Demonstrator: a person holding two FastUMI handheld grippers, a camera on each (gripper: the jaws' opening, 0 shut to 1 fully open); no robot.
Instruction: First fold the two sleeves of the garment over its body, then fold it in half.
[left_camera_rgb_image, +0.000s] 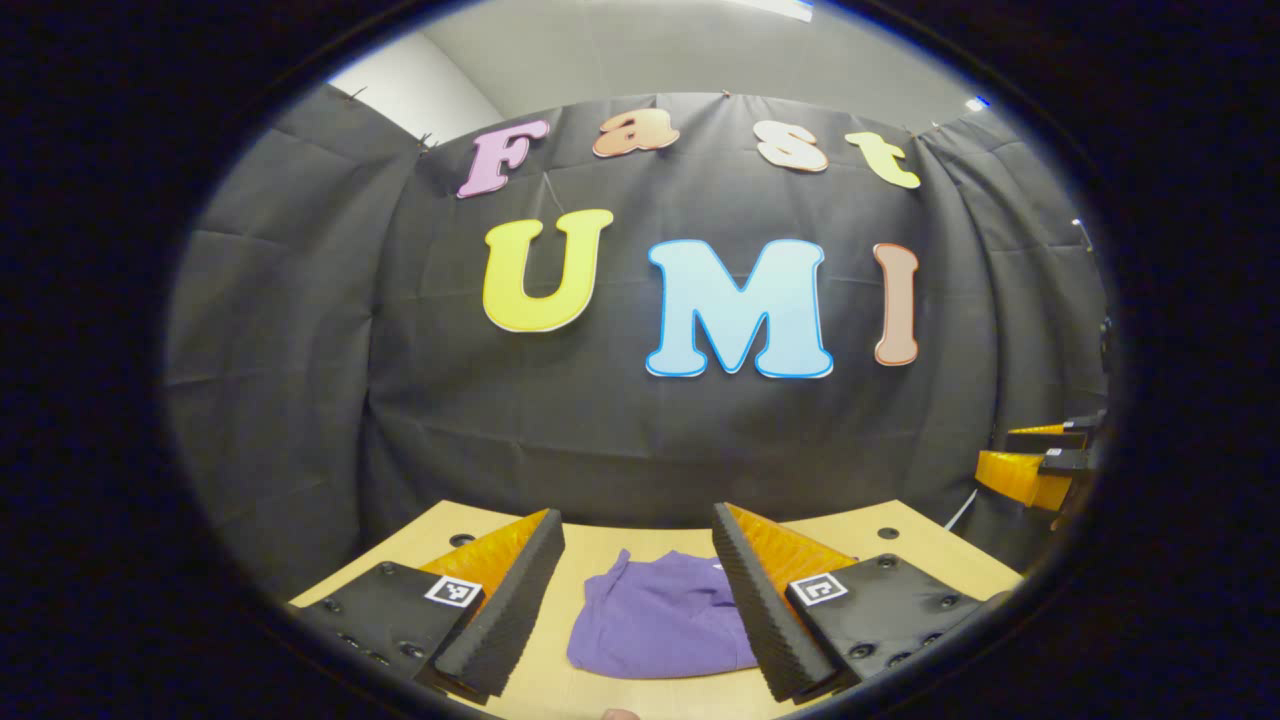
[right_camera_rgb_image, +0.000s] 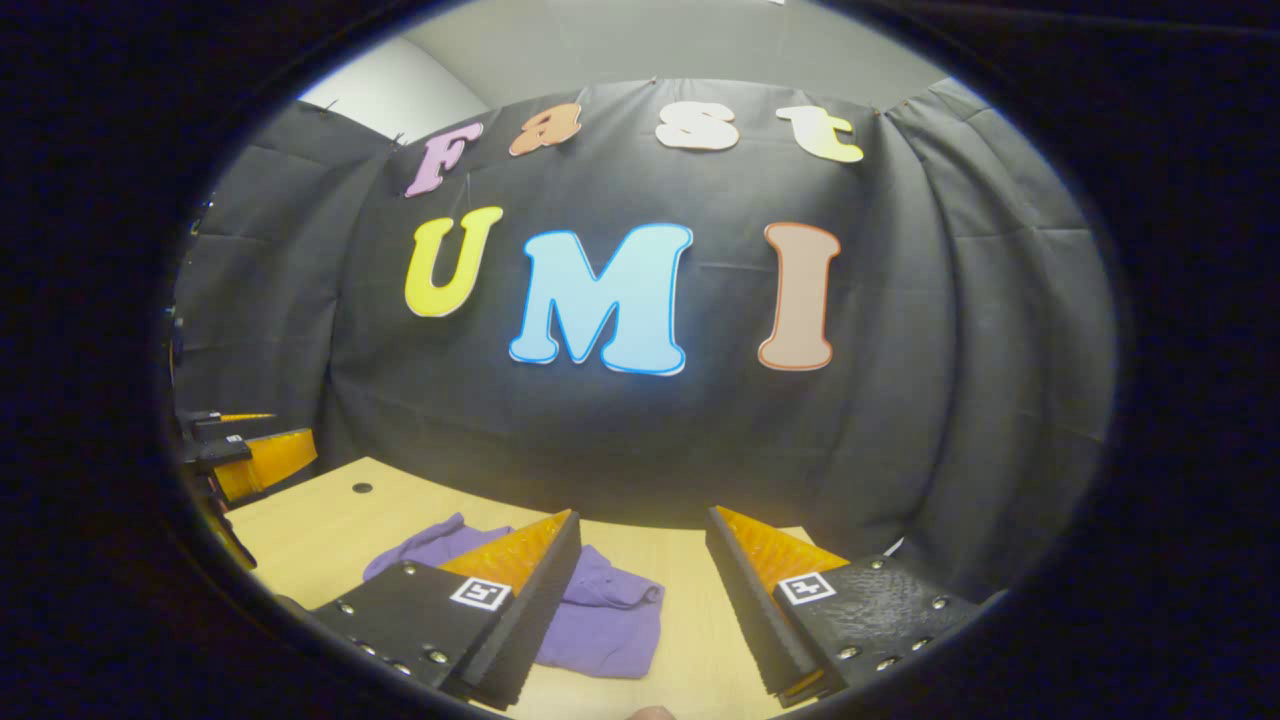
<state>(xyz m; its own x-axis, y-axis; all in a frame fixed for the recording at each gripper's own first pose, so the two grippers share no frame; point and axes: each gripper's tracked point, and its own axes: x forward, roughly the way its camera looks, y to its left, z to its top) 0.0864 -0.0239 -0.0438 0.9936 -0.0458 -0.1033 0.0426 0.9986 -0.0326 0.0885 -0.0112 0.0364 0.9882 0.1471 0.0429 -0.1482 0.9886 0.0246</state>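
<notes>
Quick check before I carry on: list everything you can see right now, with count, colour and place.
garment: one, purple, crumpled on the table, ahead of both grippers.
table: one, light wood with small dark holes, under the garment.
booth wall: black cloth, behind the table.
room wall: pale, above the cloth.
left gripper: orange fingers with black pads, open, above the table's near edge.
right gripper: same colours, open, to the garment's right.

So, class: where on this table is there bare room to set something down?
Bare wood lies on the table between the purple garment and the far-left corner by the hole, and right of the garment toward the edge. The middle is crowded by cloth.
</notes>
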